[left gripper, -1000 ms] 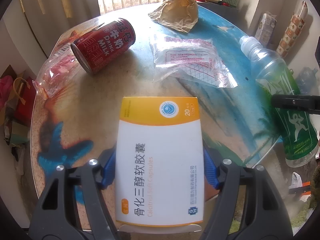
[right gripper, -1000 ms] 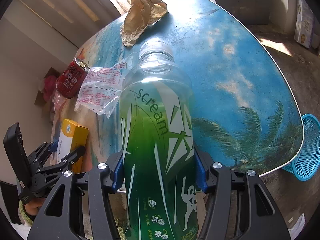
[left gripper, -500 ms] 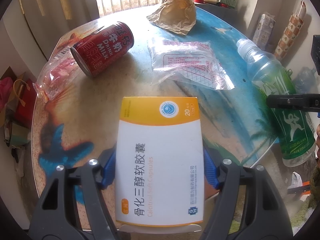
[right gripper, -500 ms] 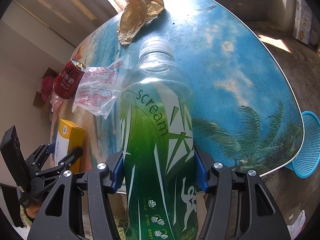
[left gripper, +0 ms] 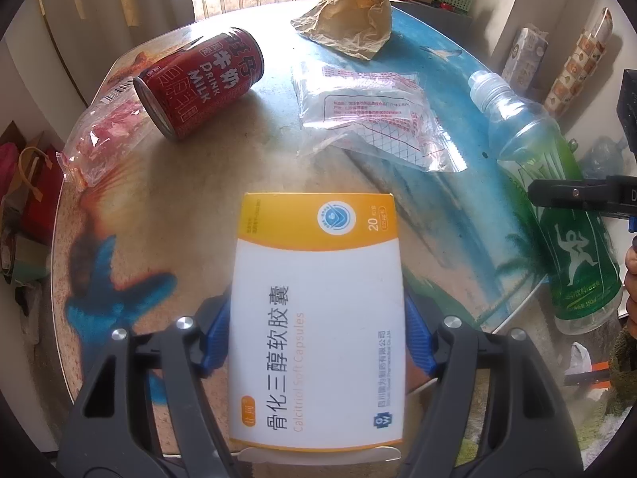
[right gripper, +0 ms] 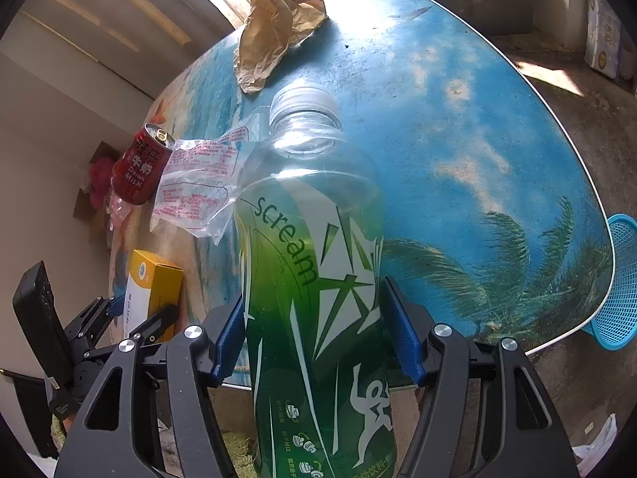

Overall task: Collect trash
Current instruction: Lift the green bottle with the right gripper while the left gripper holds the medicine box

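black gripper (left gripper: 316,332) arms, silver screws, blue pads (left gripper: 217,334).

Can (left gripper: 199,81) left of wrapper (left gripper: 374,119) – paper bag (left gripper: 350,20) seemingly behind.

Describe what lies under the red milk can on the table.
The red milk can lies on its side, overlapping one end of a clear plastic wrapper on the table. What the can covers is hidden.
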`<state>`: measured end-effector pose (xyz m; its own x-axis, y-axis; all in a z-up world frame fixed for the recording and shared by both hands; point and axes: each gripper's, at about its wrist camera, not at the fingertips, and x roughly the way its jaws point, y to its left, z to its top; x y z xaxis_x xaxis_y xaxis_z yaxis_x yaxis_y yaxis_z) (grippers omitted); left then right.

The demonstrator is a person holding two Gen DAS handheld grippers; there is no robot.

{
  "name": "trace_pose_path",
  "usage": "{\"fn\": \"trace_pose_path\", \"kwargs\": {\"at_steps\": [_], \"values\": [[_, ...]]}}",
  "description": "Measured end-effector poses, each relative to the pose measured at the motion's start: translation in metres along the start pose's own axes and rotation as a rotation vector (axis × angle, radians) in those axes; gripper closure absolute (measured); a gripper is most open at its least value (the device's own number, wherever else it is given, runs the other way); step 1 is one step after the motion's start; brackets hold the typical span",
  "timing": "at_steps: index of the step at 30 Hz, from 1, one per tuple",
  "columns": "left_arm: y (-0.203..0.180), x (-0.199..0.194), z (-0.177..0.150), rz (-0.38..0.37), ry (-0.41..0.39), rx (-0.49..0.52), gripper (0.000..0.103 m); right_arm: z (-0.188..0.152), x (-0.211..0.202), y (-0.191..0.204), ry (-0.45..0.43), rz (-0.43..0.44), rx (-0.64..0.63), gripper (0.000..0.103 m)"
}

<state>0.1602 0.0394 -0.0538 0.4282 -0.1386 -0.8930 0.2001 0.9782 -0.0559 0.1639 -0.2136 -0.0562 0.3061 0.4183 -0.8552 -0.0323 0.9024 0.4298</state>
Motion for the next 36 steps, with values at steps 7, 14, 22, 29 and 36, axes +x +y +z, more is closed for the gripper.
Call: {"fn": "trace_pose_path", "kwargs": {"at_steps": [7,14,22,29,36], "values": [[0.0021,0.0027,0.0038,-0.036,0.008,-0.022,0.025,0.0003,0.0001,-0.0001,0.001,0.003,0.001,0.040],[0.0017,0.0036,0.0035,-0.028,-0.003,-0.019,0.026,0.0001,-0.0003,-0.0003,-0.001,0.003,-0.001,0.040],[0.0054,0.0022,0.0043,-0.011,-0.013,-0.031,0.036,-0.0004,-0.0004,-0.0001,-0.005,0.010,-0.008,0.040],[0.0075,0.0016,0.0039,-0.021,-0.015,-0.044,0.036,-0.0022,-0.0015,-0.0018,-0.016,0.021,-0.008,0.044],[0.0079,-0.0012,0.0029,-0.026,-0.025,-0.054,0.036,-0.0036,-0.0051,-0.0011,-0.036,0.024,-0.014,0.044]]}}
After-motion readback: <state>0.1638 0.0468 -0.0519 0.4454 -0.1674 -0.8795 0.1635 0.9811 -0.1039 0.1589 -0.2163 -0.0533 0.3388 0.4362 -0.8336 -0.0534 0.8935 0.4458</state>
